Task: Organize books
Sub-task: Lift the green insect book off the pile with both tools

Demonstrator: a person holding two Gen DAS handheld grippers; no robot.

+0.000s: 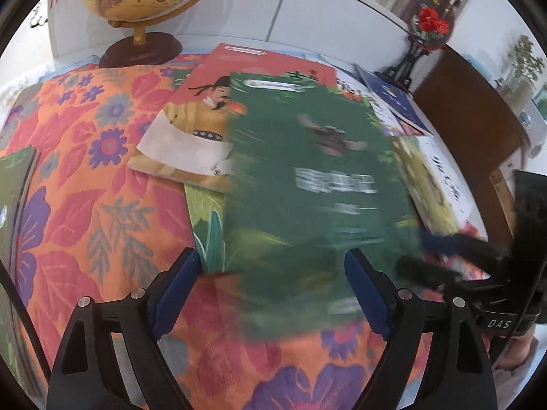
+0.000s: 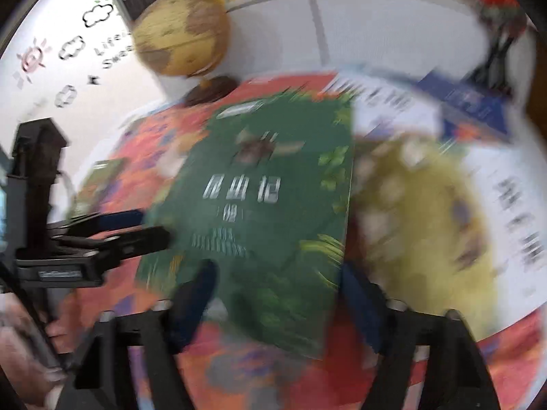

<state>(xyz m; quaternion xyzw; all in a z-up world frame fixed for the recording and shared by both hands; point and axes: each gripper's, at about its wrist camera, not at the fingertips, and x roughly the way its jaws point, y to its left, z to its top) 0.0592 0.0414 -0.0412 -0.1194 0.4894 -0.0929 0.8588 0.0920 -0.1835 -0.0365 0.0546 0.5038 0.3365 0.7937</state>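
On floral cloth (image 1: 102, 212) | green book (image 1: 318, 184) atop books | left claw (image 1: 273, 287) released | right claw (image 2: 277, 307) unclear

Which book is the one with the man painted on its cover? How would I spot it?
Find the yellow-brown globe on its dark wooden base at the back of the table with the orange flowered cloth. Just in front of that base lies the thin red book, partly covered by a dark green book. It alone shows a man in a yellow robe and black hat.
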